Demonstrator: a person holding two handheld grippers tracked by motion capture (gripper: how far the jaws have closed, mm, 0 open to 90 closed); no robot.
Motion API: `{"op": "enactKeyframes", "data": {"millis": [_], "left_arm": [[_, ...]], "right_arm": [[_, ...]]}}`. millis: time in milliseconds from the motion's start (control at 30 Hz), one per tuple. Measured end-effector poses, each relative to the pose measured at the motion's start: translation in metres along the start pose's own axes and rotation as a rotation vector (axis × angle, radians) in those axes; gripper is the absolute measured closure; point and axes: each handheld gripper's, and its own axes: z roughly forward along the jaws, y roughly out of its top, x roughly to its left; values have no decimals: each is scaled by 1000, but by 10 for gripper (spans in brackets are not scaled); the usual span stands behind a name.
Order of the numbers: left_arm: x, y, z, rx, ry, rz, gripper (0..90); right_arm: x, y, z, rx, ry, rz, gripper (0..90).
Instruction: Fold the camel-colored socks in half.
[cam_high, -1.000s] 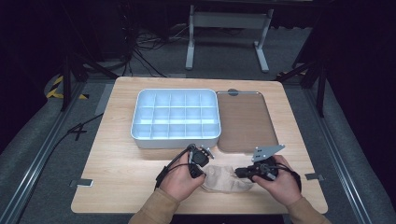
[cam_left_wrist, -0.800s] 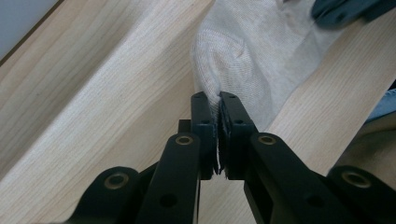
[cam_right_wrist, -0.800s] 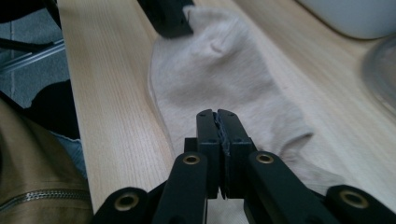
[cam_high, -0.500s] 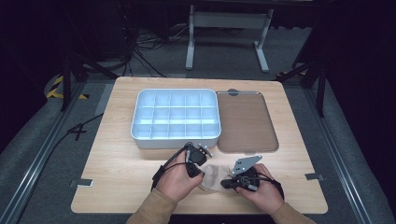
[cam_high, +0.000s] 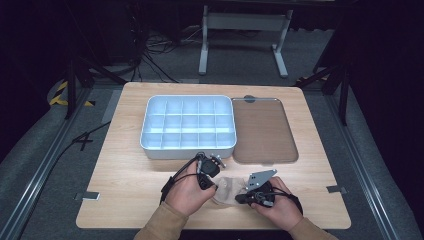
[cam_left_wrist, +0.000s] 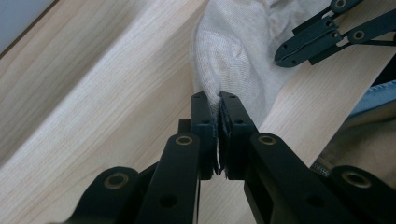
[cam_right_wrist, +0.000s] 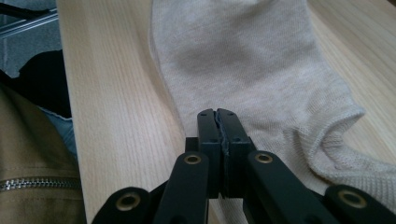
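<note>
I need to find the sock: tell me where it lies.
In the high view the beige sock lies at the table's near edge, between the left tongs and right tongs, in front of the white compartment tray.

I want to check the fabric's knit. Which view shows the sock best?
The right gripper view: the sock spreads flat, with its ribbed cuff. The left gripper view shows a bunched fold; the high view, a small patch between the hands.

Right gripper (cam_right_wrist: 217, 113) fingers pinched together on edge of beige sock (cam_right_wrist: 252, 60); sock flat on wooden surface (cam_right_wrist: 112, 93); tan zipped jacket (cam_right_wrist: 32, 182) left of sock.
</note>
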Motion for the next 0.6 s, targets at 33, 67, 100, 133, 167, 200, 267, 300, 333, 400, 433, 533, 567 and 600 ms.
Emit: {"op": "enactKeyframes", "data": {"millis": [33,67,100,133,167,200,267,300,333,400,433,533,567,600], "left_arm": [[-1,0,-2,12,-2,-9,858],[0,-1,-3,10,3,1,859],[-1,-1,-5,10,2,-6,858],[-1,-2,-7,15,1,-8,858],[-1,-2,-9,12,5,-6,858],[-1,-2,-10,13,2,-10,858],[0,-3,-11,18,5,-16,858],[1,-4,-12,15,10,-19,858],[3,-4,-13,21,13,-21,858],[5,-6,-16,20,17,-32,858],[7,-6,-16,18,20,-34,858],[11,-8,-19,31,53,-44,857],[13,-9,-20,38,63,-51,857],[14,-9,-21,39,62,-54,857]], "right_arm": [[1,1,1,-6,9,-6,899],[3,1,2,-10,13,-18,899],[4,2,3,-9,10,-26,899],[6,3,4,-11,6,-30,899],[7,4,5,-12,4,-44,898],[8,4,5,-13,1,-51,895],[8,5,3,-23,3,-59,877],[7,5,0,-35,10,-48,876],[5,5,-4,-52,12,-34,876],[-1,4,-17,-74,-19,-11,888],[-6,2,-24,-77,-43,6,890],[-15,-5,-34,-60,-96,45,891],[-17,-8,-34,-55,-100,53,891],[-19,-10,-33,-48,-96,71,891]]}}
